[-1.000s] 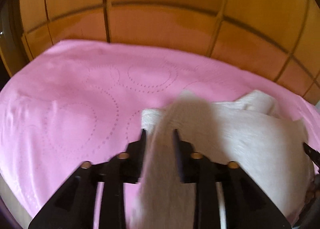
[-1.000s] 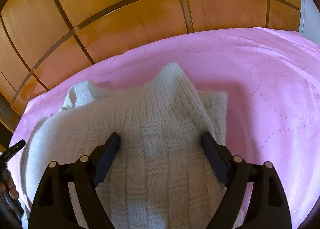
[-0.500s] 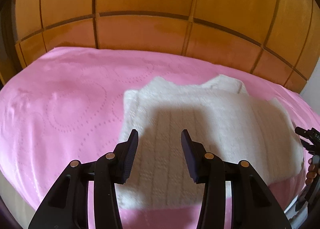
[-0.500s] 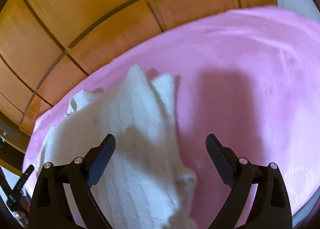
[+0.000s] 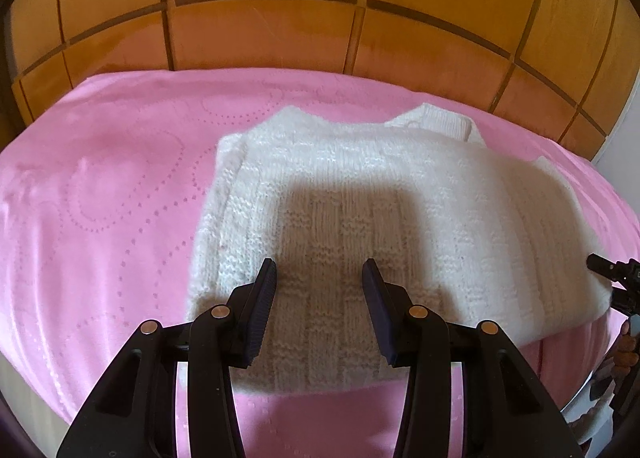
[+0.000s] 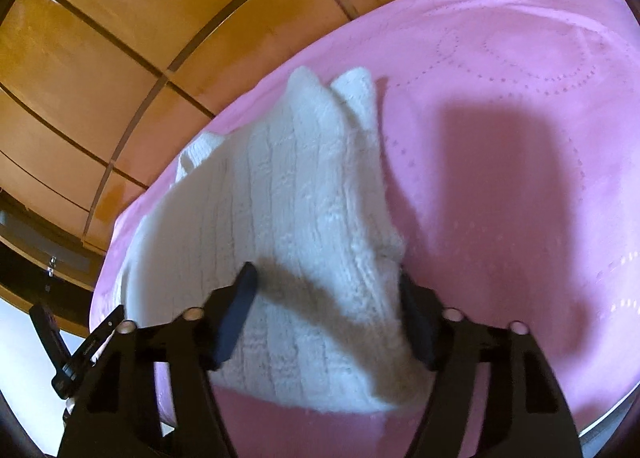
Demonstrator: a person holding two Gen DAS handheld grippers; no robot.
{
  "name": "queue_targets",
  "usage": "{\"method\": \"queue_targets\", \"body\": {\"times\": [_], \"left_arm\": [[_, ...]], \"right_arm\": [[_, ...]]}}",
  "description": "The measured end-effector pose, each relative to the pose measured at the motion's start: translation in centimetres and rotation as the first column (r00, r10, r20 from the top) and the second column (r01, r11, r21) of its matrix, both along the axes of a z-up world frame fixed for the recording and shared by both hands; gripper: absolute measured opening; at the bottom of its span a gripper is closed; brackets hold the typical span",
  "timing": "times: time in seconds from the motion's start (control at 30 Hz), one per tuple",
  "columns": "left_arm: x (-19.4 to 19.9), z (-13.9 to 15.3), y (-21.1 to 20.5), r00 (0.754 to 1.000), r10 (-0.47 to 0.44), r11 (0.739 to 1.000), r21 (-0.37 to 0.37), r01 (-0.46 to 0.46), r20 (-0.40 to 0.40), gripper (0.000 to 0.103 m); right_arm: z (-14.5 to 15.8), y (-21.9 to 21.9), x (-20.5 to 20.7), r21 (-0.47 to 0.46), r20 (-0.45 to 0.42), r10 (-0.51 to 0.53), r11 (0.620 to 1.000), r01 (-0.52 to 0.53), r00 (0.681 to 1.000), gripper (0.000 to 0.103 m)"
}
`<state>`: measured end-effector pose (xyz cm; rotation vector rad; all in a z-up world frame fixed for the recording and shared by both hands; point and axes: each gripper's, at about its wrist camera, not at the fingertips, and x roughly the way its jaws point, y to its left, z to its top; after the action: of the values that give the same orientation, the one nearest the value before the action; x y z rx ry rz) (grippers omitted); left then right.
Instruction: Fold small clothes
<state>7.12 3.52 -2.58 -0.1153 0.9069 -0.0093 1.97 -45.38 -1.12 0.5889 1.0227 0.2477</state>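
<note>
A small white knitted sweater [image 5: 380, 209] lies folded on the pink cloth [image 5: 112, 193]. It also shows in the right wrist view [image 6: 304, 225]. My left gripper [image 5: 319, 264] is open and empty, just above the sweater's near part. My right gripper [image 6: 326, 270] is open, its jaws either side of the sweater's near right corner, gripping nothing. The tip of the right gripper shows at the right edge of the left wrist view [image 5: 612, 274].
The pink cloth [image 6: 520, 137] covers a raised surface with a near edge low in both views. A brown panelled wooden wall [image 5: 320, 17] stands right behind it. The left gripper's black tip [image 6: 80, 350] shows at lower left of the right wrist view.
My left gripper let go of the sweater fold, opened and pulled back. My right gripper swung right and came down over the sweater's near corner, still open.
</note>
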Motion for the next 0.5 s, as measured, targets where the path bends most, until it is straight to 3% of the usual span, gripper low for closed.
{"method": "queue_targets", "body": {"times": [0.17,0.37,0.5], "left_arm": [[0.6,-1.2,0.4,0.999,-0.005,1.0,-0.027,0.005,-0.034,0.044],[-0.2,-0.2,1.0,1.0,0.012,0.997,-0.078,-0.01,0.019,0.044],[0.3,-0.6,1.1,1.0,0.005,0.997,-0.08,-0.005,0.0,0.044]], "right_arm": [[-0.1,0.8,0.4,-0.042,-0.024,0.021,0.999,-0.022,0.999,0.054],[-0.3,0.2,0.4,-0.015,-0.038,0.012,1.0,-0.012,0.999,0.06],[-0.4,0.0,0.5,-0.002,-0.044,0.01,1.0,-0.01,0.999,0.059]]}}
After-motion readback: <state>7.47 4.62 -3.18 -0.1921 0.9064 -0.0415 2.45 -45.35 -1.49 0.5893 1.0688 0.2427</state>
